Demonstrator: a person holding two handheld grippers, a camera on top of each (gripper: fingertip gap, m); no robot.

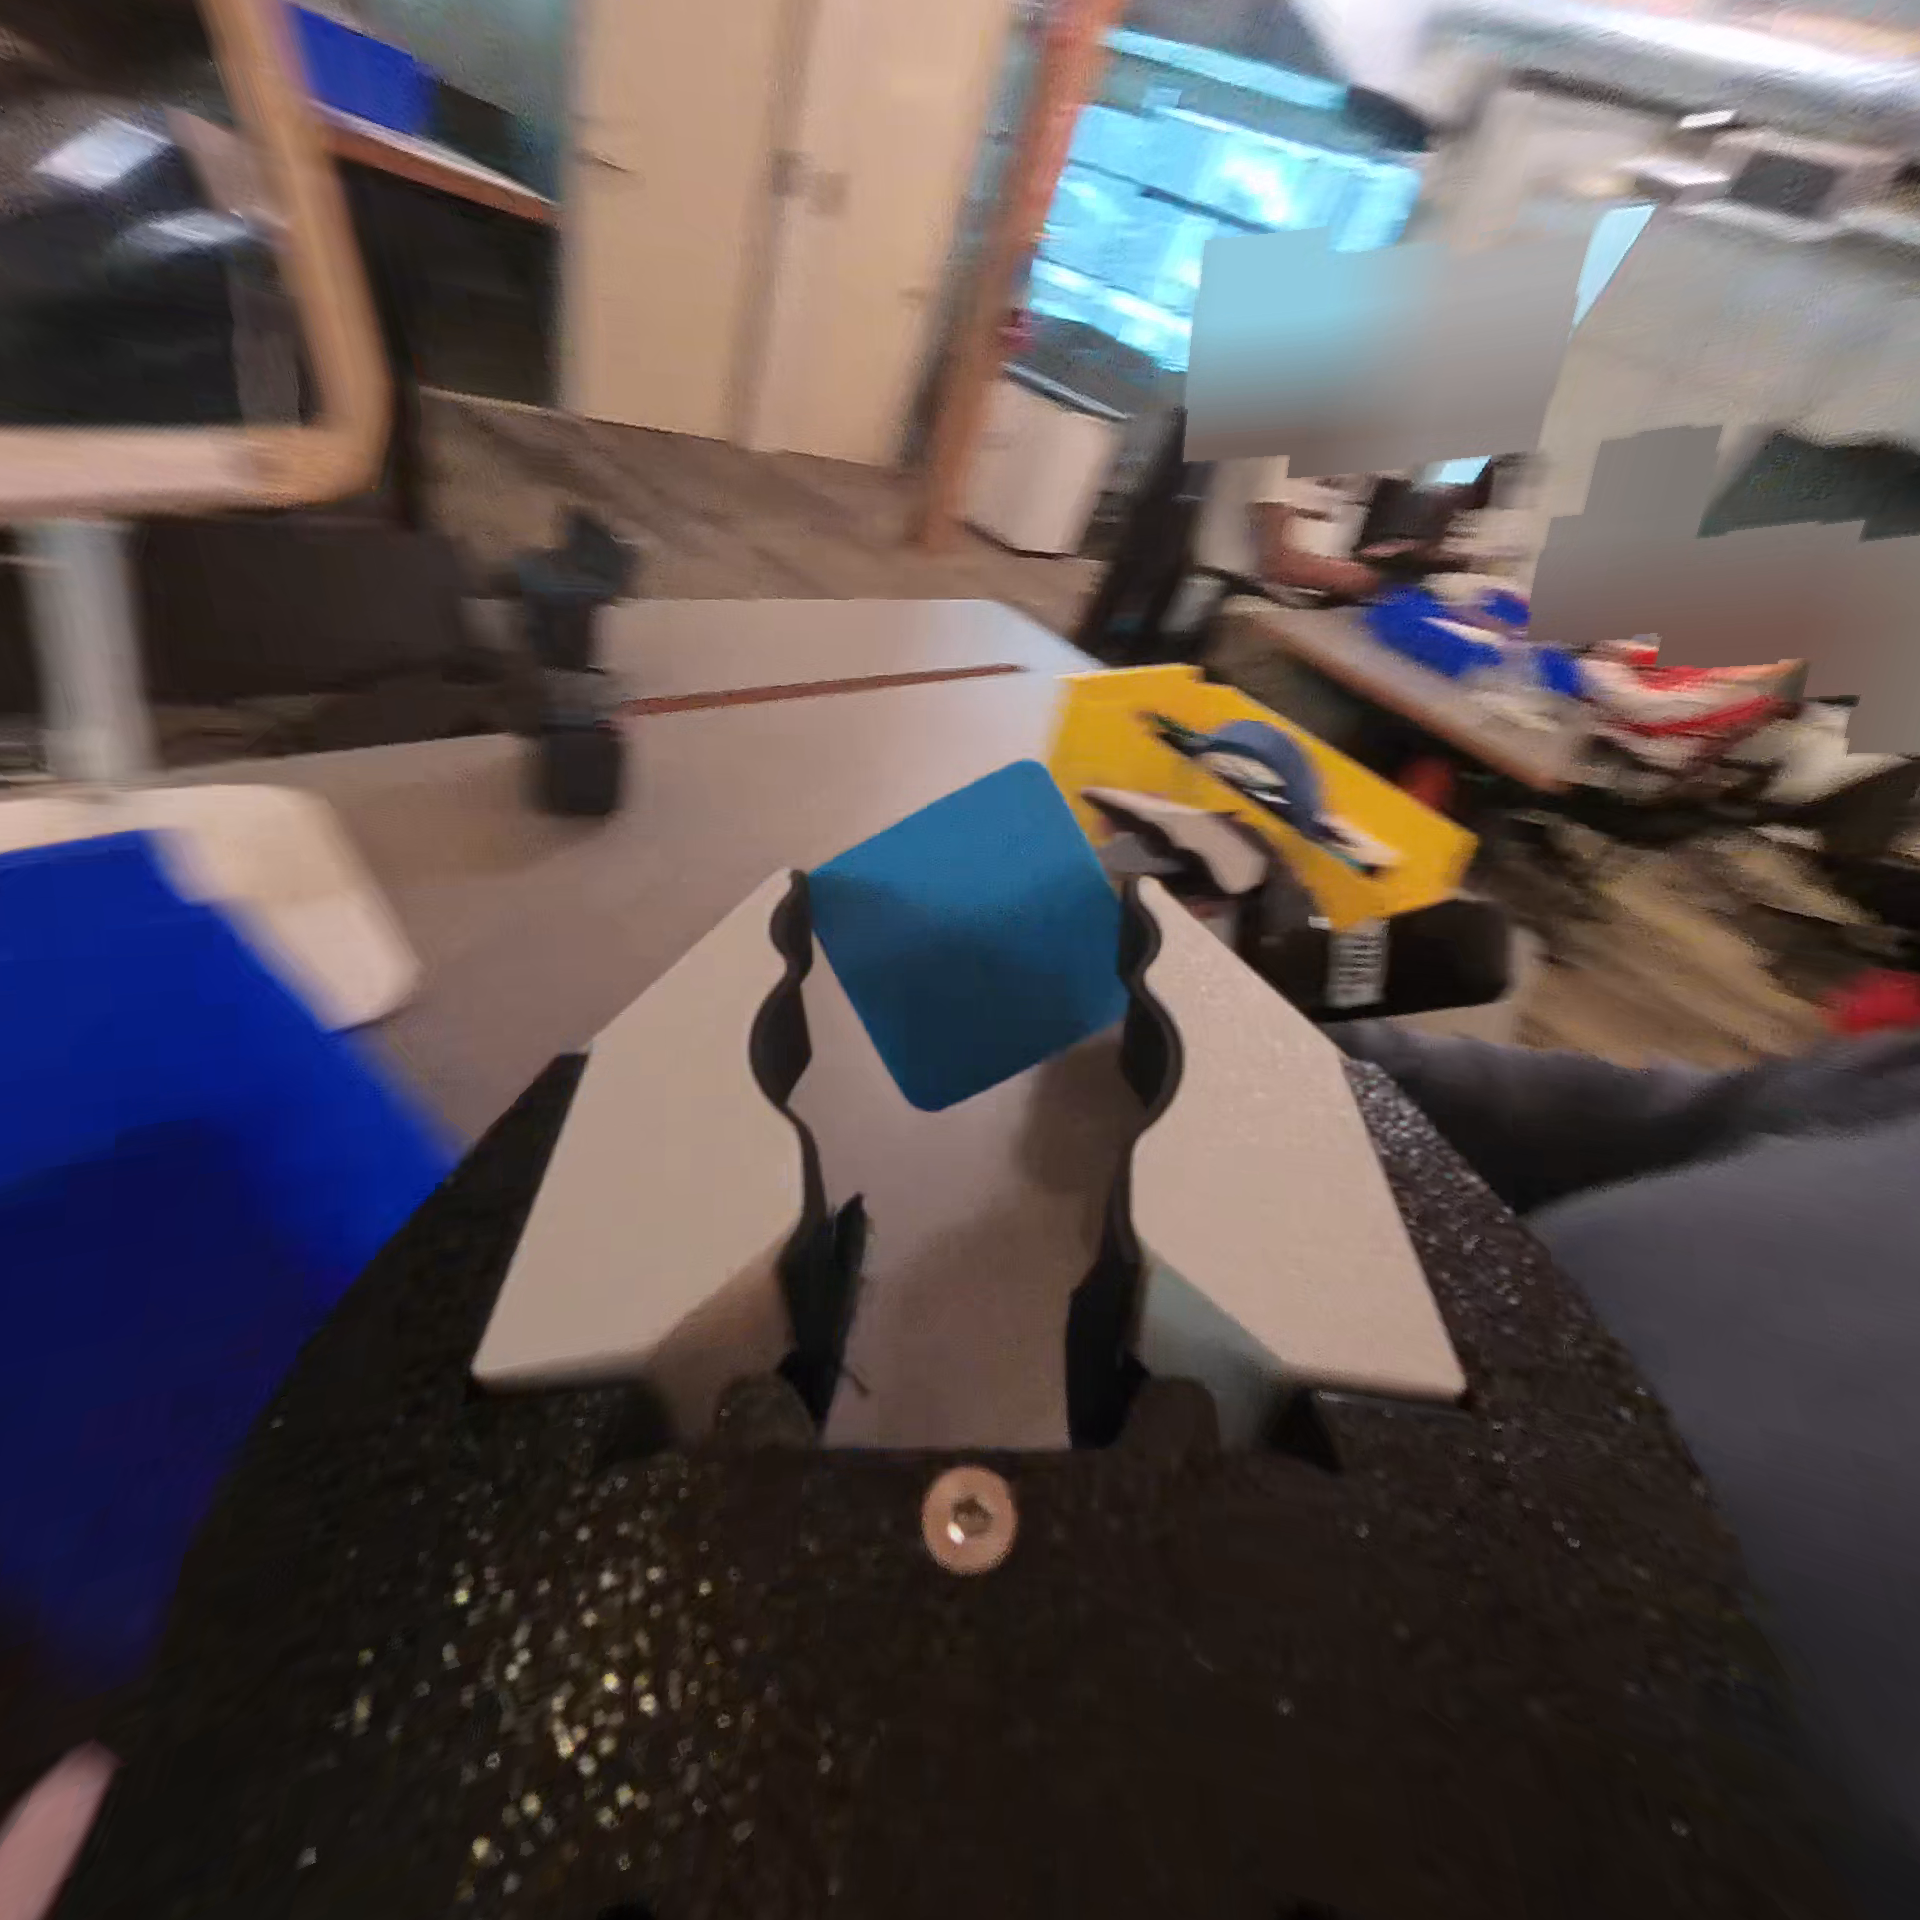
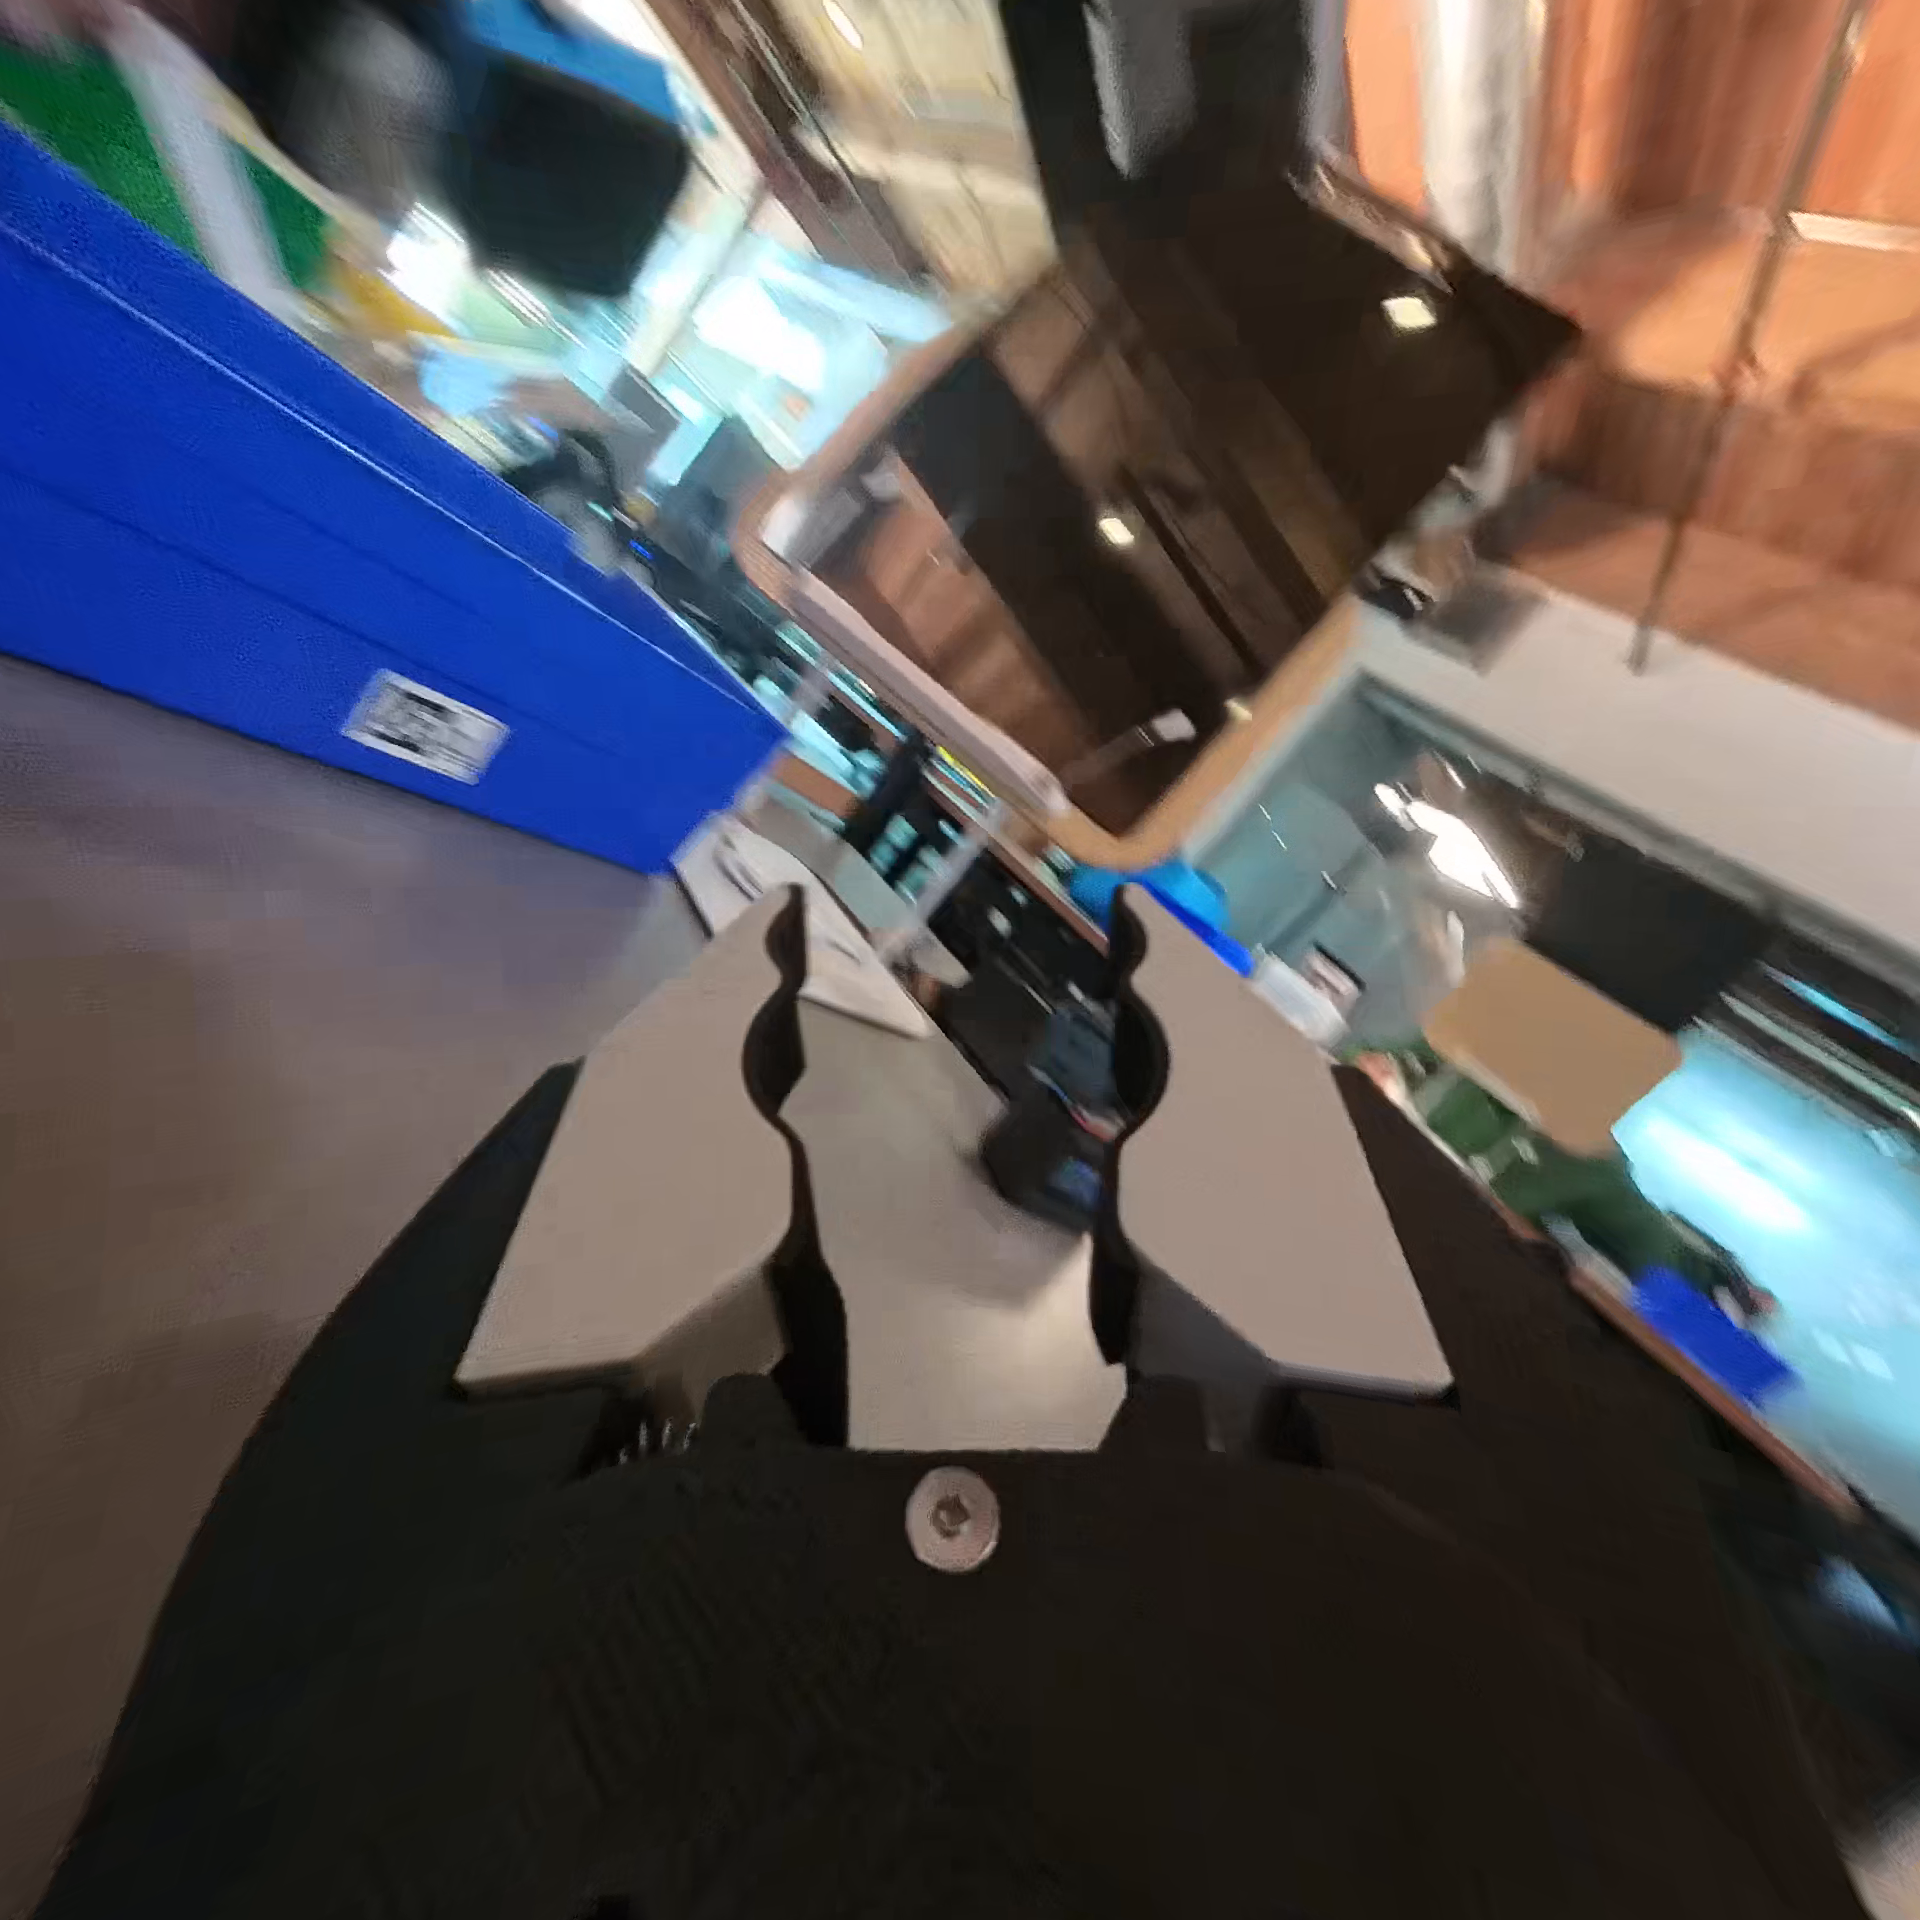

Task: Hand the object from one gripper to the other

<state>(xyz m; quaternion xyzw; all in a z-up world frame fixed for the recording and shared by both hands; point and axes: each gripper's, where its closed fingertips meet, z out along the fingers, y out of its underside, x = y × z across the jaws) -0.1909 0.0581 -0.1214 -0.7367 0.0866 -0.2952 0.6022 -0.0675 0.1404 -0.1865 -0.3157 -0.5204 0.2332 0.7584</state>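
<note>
The big glossy blue plastic bin is sitting on the smooth grey counter, and the handoff is looking about halfway to me. The left hand-held gripper, grey wavy-edged fingers on a gritty black body, is clenching the small matte blue rounded-corner cube at its fingertips above the counter. The right hand-held gripper is gaping empty, so the actual pass is still waiting.
</note>
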